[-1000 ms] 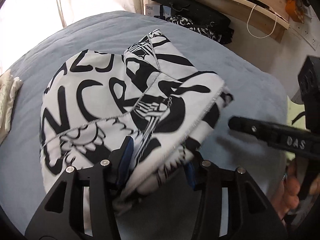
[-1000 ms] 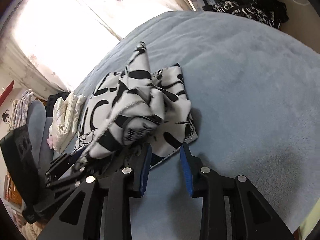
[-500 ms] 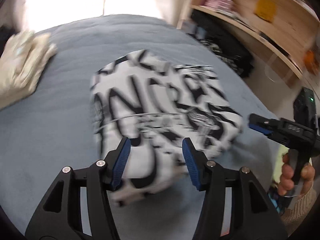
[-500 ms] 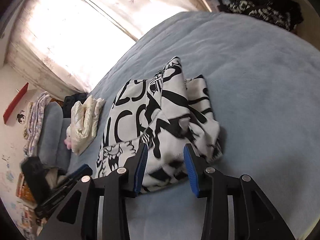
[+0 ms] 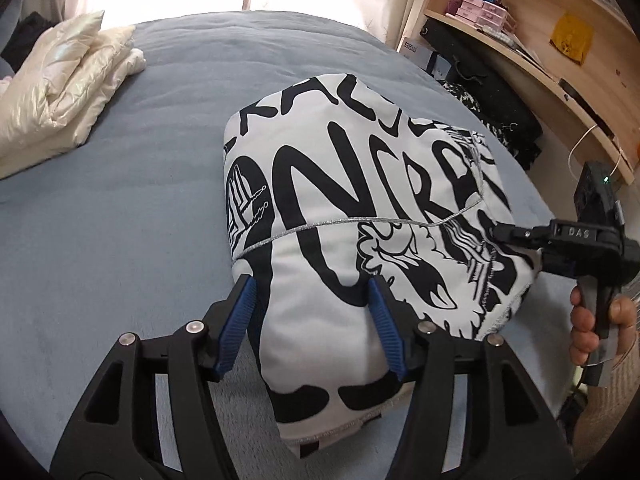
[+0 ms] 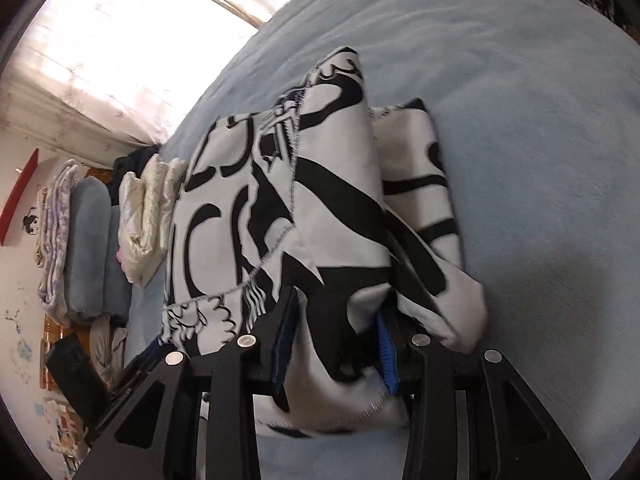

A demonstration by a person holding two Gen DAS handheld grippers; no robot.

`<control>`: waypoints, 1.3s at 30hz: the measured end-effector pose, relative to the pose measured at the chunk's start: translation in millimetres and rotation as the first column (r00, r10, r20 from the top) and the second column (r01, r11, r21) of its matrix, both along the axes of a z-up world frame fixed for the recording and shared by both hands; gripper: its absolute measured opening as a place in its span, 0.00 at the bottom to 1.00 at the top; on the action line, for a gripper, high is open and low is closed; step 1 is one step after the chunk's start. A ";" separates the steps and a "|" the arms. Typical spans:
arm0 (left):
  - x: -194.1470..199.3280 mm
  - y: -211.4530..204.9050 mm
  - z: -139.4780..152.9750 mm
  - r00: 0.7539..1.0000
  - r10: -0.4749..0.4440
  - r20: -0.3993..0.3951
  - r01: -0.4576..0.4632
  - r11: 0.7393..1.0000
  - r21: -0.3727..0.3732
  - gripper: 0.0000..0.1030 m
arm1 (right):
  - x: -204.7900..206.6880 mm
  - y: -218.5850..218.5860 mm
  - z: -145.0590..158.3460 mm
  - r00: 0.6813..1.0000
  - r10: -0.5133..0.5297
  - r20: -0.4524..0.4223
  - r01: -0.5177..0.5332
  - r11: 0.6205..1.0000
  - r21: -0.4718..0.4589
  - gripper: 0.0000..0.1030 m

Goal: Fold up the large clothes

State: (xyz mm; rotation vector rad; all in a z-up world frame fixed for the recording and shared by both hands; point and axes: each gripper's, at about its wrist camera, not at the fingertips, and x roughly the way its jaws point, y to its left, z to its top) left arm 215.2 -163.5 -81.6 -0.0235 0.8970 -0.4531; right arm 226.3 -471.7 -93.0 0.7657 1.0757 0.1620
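Note:
A white garment with bold black lettering [image 5: 360, 216] lies folded into a thick bundle on the grey-blue bed [image 5: 120, 208]. My left gripper [image 5: 312, 304] is open, its blue-padded jaws straddling the bundle's near end. My right gripper [image 6: 336, 320] is open wide around the bundle's other side [image 6: 312, 208], with cloth bulging between its jaws. The right gripper also shows in the left wrist view [image 5: 560, 240], at the bundle's right edge, held by a hand.
A folded cream puffy jacket [image 5: 60, 92] lies at the bed's far left. Wooden shelves [image 5: 540, 40] with black bags [image 5: 492, 92] stand past the bed's right edge. Stacked pillows and bedding [image 6: 76, 240] sit beyond the bed in the right wrist view.
Both grippers have closed in on the bundle, so it now sits between both pairs of jaws. The raised flap has been laid flat into a compact fold.

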 end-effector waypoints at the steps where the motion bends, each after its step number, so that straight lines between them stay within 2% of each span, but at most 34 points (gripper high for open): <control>1: 0.6 -2.5 -0.5 1.000 0.004 0.001 -0.004 1.000 0.005 0.54 | 3.9 1.8 0.6 1.000 0.004 0.017 -0.004 1.000 -0.014 0.21; 3: -0.6 -5.5 -0.8 1.000 0.013 0.005 -0.013 1.000 0.013 0.54 | 0.3 2.6 15.0 0.998 0.002 0.067 0.001 0.999 -0.038 0.17; 7: -7.5 -12.4 6.0 1.000 -0.010 0.020 0.009 1.000 0.007 0.55 | -35.0 -1.2 65.9 0.967 -0.017 0.255 0.050 0.991 -0.123 0.13; 9: -11.7 -17.6 8.2 0.999 -0.019 0.044 0.018 1.000 0.017 0.55 | -47.5 -3.4 73.5 0.961 -0.029 0.275 0.074 0.986 -0.153 0.13; 13: -22.9 -43.6 -4.7 0.991 -0.029 0.131 0.008 0.987 0.158 0.55 | -48.0 -7.4 35.4 0.986 -0.022 0.165 0.058 0.975 -0.217 0.13; 15: -27.4 -54.7 -13.3 0.984 -0.038 0.175 0.001 0.979 0.203 0.55 | -47.1 -13.0 14.3 0.989 -0.048 0.139 0.075 0.978 -0.196 0.13; 17: -30.2 -62.1 -21.1 0.976 -0.046 0.211 -0.007 0.971 0.240 0.55 | -46.3 -18.9 8.2 0.989 -0.074 0.132 0.096 0.981 -0.171 0.13; 21: -27.8 -62.3 -31.1 0.972 -0.035 0.231 -0.018 0.975 0.223 0.56 | -46.1 -17.9 14.4 0.990 -0.057 0.130 0.087 0.968 -0.236 0.13; 26: -32.5 -58.3 -26.7 0.971 -0.030 0.236 -0.019 0.979 0.203 0.55 | -42.6 -13.9 12.0 0.994 -0.043 0.105 0.068 0.968 -0.242 0.16; 29: -29.3 -48.8 -14.0 0.982 -0.038 0.185 0.006 0.985 0.172 0.55 | -34.1 -10.3 17.1 0.996 -0.048 0.073 0.062 0.975 -0.211 0.27; 31: -25.1 -38.0 -0.1 0.991 -0.055 0.125 0.042 0.993 0.108 0.55 | -36.5 -17.0 33.2 0.996 -0.055 0.074 0.068 0.980 -0.189 0.44; 32: -23.5 -32.8 6.4 0.992 -0.055 0.109 0.048 0.996 0.073 0.55 | -39.1 -22.6 44.4 0.993 -0.064 0.098 0.081 0.981 -0.178 0.48; 34: -16.2 -19.8 22.9 0.993 -0.034 0.110 0.033 0.999 0.010 0.55 | -38.7 -31.4 61.9 0.985 -0.086 0.151 0.110 0.981 -0.159 0.72; 35: -11.3 -15.6 28.4 0.993 -0.019 0.116 0.020 1.000 -0.004 0.55 | -37.6 -38.9 69.7 0.980 -0.105 0.171 0.132 0.979 -0.158 0.77; 36: -6.2 -13.1 30.8 0.993 -0.010 0.116 0.011 1.000 -0.008 0.55 | -34.0 -44.5 73.0 0.977 -0.116 0.180 0.145 0.976 -0.160 0.81; 39: 31.1 -10.9 26.3 0.998 0.025 0.052 -0.027 0.999 0.038 0.55 | -4.6 -57.3 72.4 0.980 -0.125 0.156 0.145 0.981 -0.129 0.81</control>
